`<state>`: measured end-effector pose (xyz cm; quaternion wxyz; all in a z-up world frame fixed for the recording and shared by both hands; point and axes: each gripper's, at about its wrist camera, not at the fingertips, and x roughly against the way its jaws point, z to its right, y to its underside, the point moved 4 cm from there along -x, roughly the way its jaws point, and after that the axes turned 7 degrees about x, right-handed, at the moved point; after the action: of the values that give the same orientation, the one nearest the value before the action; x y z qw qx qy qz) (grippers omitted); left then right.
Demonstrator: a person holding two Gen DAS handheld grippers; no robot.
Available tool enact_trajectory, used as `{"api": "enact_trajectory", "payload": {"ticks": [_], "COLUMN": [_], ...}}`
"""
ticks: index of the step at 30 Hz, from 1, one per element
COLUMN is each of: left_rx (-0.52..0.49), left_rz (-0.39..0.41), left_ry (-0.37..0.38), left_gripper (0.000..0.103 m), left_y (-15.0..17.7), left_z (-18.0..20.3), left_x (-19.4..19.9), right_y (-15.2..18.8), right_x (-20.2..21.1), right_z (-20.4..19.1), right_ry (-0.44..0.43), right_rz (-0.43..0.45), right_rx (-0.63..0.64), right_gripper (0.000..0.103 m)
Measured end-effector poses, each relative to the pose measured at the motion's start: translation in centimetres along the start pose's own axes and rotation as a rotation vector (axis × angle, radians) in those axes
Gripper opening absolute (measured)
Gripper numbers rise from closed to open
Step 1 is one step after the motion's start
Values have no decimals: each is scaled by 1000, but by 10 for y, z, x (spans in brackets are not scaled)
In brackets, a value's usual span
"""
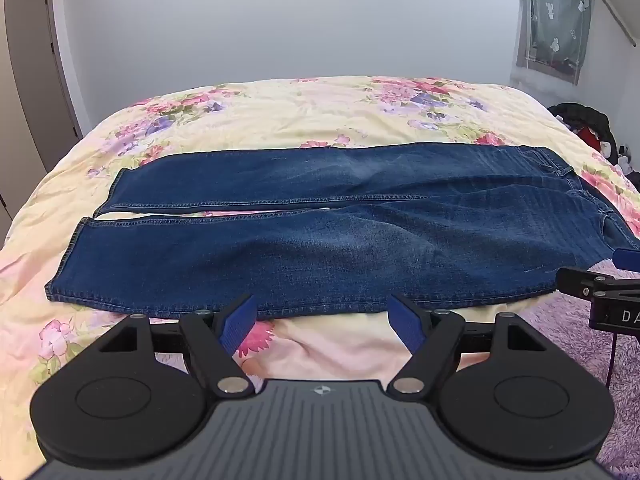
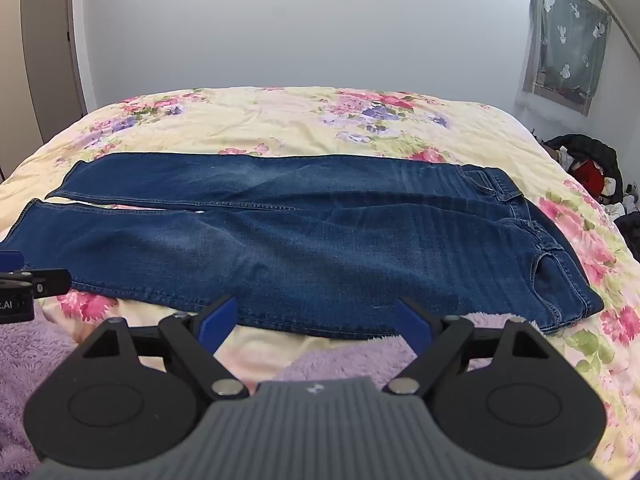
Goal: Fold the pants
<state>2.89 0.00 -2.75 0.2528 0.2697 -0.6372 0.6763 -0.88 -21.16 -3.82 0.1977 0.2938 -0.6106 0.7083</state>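
Blue denim pants lie flat across the bed, waist to the right, leg hems to the left, the two legs side by side with a thin gap. They also show in the right wrist view. My left gripper is open and empty, just short of the near leg's edge around mid-leg. My right gripper is open and empty, just short of the near edge closer to the waist. Each gripper shows at the edge of the other's view: the right one, the left one.
The bed has a floral cream quilt and a purple fluffy blanket at the near edge. A pile of dark and red clothes lies off the right side. A wall is behind, a door at left, a curtained window at right.
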Motion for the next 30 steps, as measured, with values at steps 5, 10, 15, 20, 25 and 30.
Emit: {"api": "enact_trajectory", "payload": {"ticks": [5, 10, 15, 20, 25, 30], "left_rx": [4, 3, 3, 4, 3, 2], "left_rz": [-3, -3, -1, 0, -2, -3], "left_ry": [1, 5, 3, 8, 7, 8], "left_gripper": [88, 88, 88, 88, 88, 88], "left_y": [0, 0, 0, 1, 2, 1], "left_z": [0, 1, 1, 1, 2, 3], "left_x": [0, 3, 2, 2, 1, 2], "right_y": [2, 1, -1, 1, 1, 1], "right_x": [3, -1, 1, 1, 1, 0], "right_z": [2, 0, -2, -1, -1, 0], "right_ry": [-2, -3, -2, -3, -3, -3], "right_rz": [6, -7, -11, -11, -15, -14], "right_rx": [-9, -4, 1, -1, -2, -5], "right_gripper": [82, 82, 82, 82, 82, 82]}}
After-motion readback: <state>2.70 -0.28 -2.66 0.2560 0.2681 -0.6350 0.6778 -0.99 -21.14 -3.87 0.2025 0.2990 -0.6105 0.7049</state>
